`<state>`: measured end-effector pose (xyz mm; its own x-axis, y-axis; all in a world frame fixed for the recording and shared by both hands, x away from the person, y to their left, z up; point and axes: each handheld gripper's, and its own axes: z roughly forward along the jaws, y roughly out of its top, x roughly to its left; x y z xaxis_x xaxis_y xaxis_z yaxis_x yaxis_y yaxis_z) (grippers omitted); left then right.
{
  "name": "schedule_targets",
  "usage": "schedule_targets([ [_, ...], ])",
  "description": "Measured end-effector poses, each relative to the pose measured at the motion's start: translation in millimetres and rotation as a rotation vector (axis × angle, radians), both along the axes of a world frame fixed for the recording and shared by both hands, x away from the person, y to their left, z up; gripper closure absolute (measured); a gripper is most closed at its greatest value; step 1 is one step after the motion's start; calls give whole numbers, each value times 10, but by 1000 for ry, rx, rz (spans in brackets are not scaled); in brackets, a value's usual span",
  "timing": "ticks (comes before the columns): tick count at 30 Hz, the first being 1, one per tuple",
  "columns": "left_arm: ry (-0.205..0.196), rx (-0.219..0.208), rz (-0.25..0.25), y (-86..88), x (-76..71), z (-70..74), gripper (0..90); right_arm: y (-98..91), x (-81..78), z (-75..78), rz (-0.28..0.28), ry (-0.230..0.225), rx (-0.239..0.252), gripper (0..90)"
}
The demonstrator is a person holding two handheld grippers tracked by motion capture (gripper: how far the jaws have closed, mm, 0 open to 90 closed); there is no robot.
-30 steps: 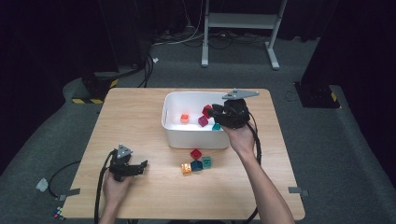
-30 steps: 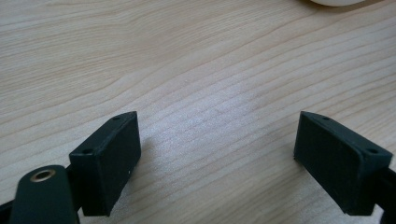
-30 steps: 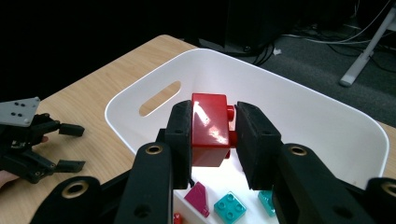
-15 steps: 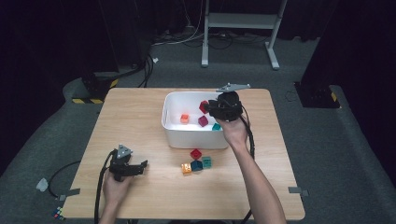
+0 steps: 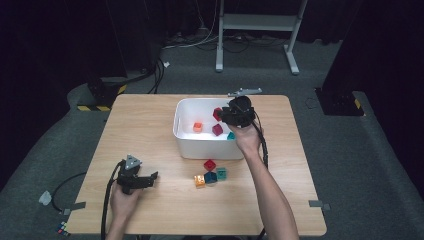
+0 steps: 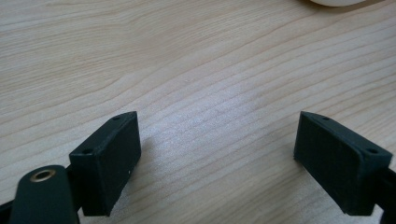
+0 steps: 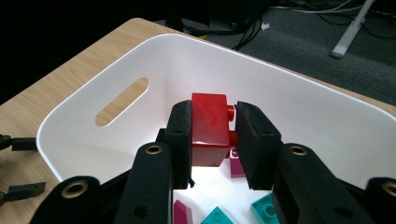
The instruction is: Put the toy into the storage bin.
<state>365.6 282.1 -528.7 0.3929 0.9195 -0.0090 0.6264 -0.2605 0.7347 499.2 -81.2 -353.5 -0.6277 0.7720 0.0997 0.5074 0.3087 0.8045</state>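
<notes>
Red brick held over the white bin

High view: right gripper, forearm outstretched, above white bin; left gripper rests on desk. Left gripper view: fingers spread, empty. Right gripper view: fingers clamp red brick inside the bin.

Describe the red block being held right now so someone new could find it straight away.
Start at the white tub in the middle of the wooden table. Above its right end hangs the right hand-held gripper, its jaws shut on a bright red block. It is the one block lifted off the tub floor; the others lie loose below.
</notes>
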Motion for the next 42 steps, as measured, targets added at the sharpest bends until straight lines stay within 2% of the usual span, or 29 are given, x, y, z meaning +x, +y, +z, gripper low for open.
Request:
schedule_targets([
  [15, 1, -2, 0, 0, -1, 0, 148, 44, 94, -104, -28, 22, -40, 675],
  [24, 1, -1, 0, 0, 0, 0, 148, 69, 118, -131, -32, 26, -44, 667],
  [34, 0, 0, -1, 0, -1, 0, 148, 58, 71, -99, -22, 4, -52, 578],
  [42, 0, -1, -1, 0, -1, -1, 148, -20, -51, -28, -26, -29, -19, 505],
])
